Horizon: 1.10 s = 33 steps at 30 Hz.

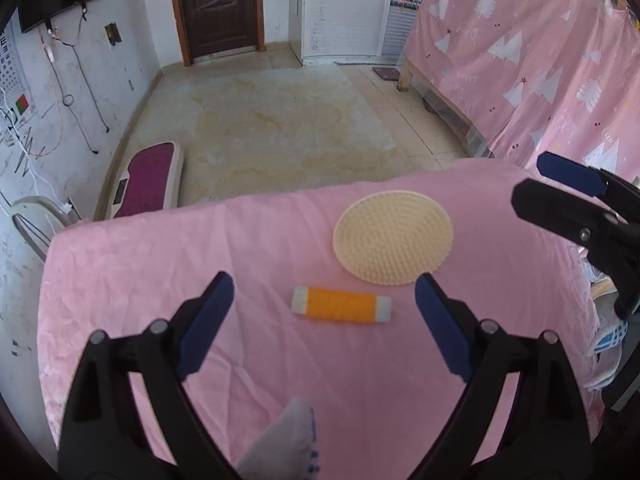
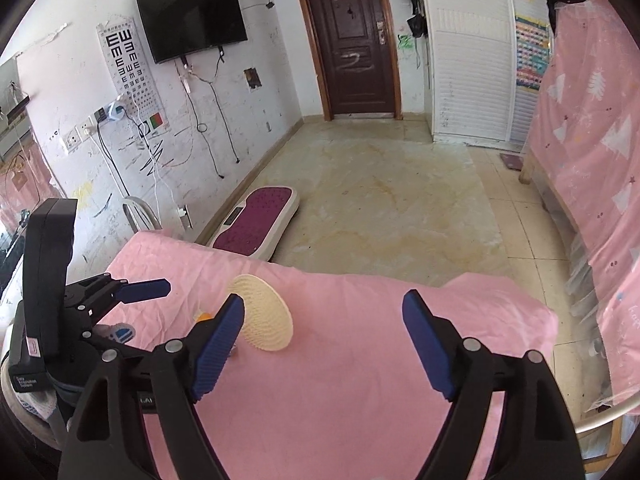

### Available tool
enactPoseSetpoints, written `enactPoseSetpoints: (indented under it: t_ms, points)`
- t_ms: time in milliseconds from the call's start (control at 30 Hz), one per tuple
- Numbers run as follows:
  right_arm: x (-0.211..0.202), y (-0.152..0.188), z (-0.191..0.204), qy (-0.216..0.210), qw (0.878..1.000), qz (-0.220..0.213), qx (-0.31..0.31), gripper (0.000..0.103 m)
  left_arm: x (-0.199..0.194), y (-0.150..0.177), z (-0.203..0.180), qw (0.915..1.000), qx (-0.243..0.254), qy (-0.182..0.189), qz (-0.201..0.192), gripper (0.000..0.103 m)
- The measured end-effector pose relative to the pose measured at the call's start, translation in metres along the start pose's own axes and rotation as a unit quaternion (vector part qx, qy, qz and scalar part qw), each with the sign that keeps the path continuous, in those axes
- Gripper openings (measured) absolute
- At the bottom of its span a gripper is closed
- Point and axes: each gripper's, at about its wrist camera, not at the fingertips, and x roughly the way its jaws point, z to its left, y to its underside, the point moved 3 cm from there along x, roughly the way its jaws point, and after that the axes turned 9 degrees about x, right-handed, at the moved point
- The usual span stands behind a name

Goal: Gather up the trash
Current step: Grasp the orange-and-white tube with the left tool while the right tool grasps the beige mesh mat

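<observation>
You are holding your left gripper [image 1: 324, 316], jaws apart, just short of the orange tube [image 1: 341, 305] lying crosswise ahead of them, nearer than your open right gripper [image 2: 324, 332].

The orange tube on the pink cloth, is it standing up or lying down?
Lying down. The orange tube rests on its side on the pink cloth, long axis running left to right, in front of the open left tool.

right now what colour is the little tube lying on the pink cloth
Orange tube with whitish ends, clearest in the left wrist view.
</observation>
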Motion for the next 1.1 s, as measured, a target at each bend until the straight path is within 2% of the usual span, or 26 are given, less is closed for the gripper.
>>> enactPoseSetpoints:
  t_ms: [300,600,833,933,1033,1100]
  points:
    - [0.033,0.0,0.01,-0.013,1.0,0.026,0.003,0.072,0.019,-0.001,-0.012,0.9995,0.027,0.015,0.009,0.088]
    - [0.067,0.0,0.024,-0.04,0.997,0.059,-0.006,0.072,0.034,0.0,-0.008,0.9994,0.033,-0.006,0.014,0.087]
    - [0.084,0.001,0.028,-0.062,0.995,0.083,0.004,0.072,0.03,0.003,-0.015,0.9986,0.052,0.002,-0.001,0.058]
    - [0.087,0.003,0.026,-0.067,0.994,0.089,0.009,0.072,0.029,0.006,-0.016,0.9984,0.056,0.005,-0.003,0.056]
    - [0.087,0.002,0.025,-0.068,0.994,0.089,0.012,0.058,0.027,0.008,-0.015,0.9983,0.058,0.01,-0.005,0.055]
    - [0.086,0.003,0.024,-0.073,0.993,0.092,0.016,0.044,0.026,0.01,-0.017,0.9982,0.058,0.013,-0.005,0.055]
